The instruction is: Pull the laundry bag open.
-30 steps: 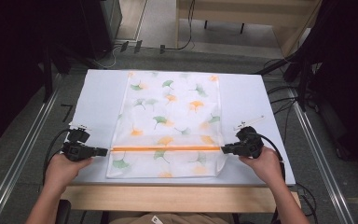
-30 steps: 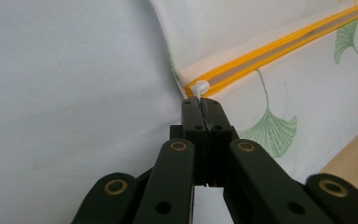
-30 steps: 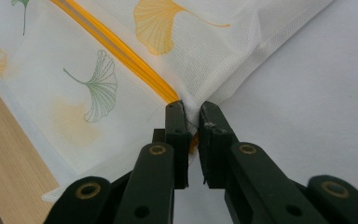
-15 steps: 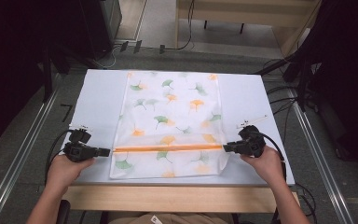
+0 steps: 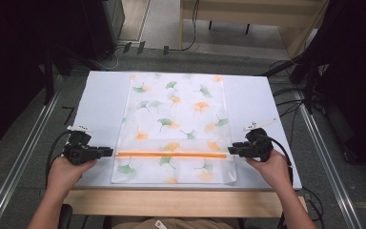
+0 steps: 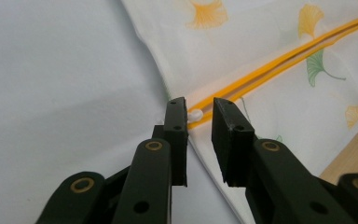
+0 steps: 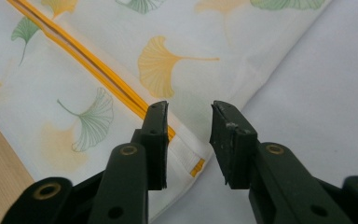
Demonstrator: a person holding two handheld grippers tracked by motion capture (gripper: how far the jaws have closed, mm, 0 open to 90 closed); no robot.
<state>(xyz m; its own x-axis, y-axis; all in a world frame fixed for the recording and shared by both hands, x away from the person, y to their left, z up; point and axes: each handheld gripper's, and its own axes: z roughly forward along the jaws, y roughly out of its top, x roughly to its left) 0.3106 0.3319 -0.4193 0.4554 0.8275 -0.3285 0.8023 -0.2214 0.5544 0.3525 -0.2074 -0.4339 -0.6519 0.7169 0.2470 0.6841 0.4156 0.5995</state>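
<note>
Orange zip (image 5: 171,154) lies flat on the pillowcase (image 5: 176,114); both hand-held grippers, left (image 5: 106,152) and right (image 5: 232,150), have just opened, releasing its ends.

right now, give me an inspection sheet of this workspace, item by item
surface: white table top, wooden front edge toward the person
job's things: ginkgo-print pillowcase lying flat; its orange zipper strip runs across near the front edge
clutter: nothing seen
grippers: left claw at the zipper's left end, right claw at its right end; both have just been opening, jaws apart, nothing pinched between them
cables: a black cable trails from the left claw; more cables lie on the floor to the right
surroundings: grey floor, metal rails at the sides, wooden furniture beyond the table
</note>
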